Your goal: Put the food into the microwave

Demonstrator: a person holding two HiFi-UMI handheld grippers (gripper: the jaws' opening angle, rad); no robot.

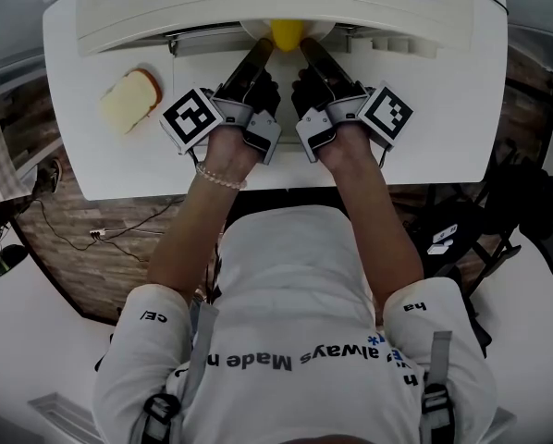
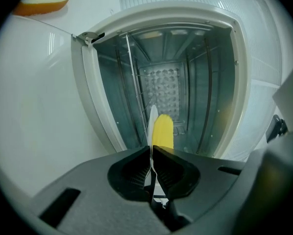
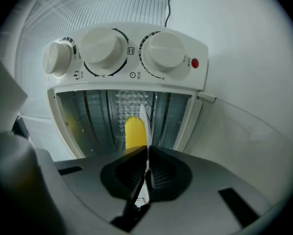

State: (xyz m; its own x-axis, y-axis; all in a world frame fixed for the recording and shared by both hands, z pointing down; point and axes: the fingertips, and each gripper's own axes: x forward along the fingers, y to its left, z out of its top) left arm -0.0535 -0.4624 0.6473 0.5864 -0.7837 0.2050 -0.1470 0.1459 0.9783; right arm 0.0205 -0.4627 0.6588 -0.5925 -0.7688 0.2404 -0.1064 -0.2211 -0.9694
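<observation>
A white plate [image 1: 315, 31] carrying a yellow piece of food [image 1: 287, 33] sits at the mouth of the white microwave [image 1: 258, 3]. My left gripper [image 1: 262, 52] is shut on the plate's left rim and my right gripper [image 1: 310, 52] on its right rim. The left gripper view shows the plate [image 2: 153, 117] edge-on between the shut left gripper [image 2: 152, 152], with the food [image 2: 162, 131] in front of the open metal cavity [image 2: 171, 82]. In the right gripper view, the plate [image 3: 143, 117] is pinched by the right gripper [image 3: 147, 153], and the food [image 3: 134, 133] lies beside it.
The microwave door [image 1: 212, 70] lies folded down under both grippers. Three knobs [image 3: 105, 45] and a red light [image 3: 194, 62] sit beside the opening. A slice of bread [image 1: 131, 100] lies on the white table [image 1: 443, 137] to the left, with floor and cables beyond the table's front edge.
</observation>
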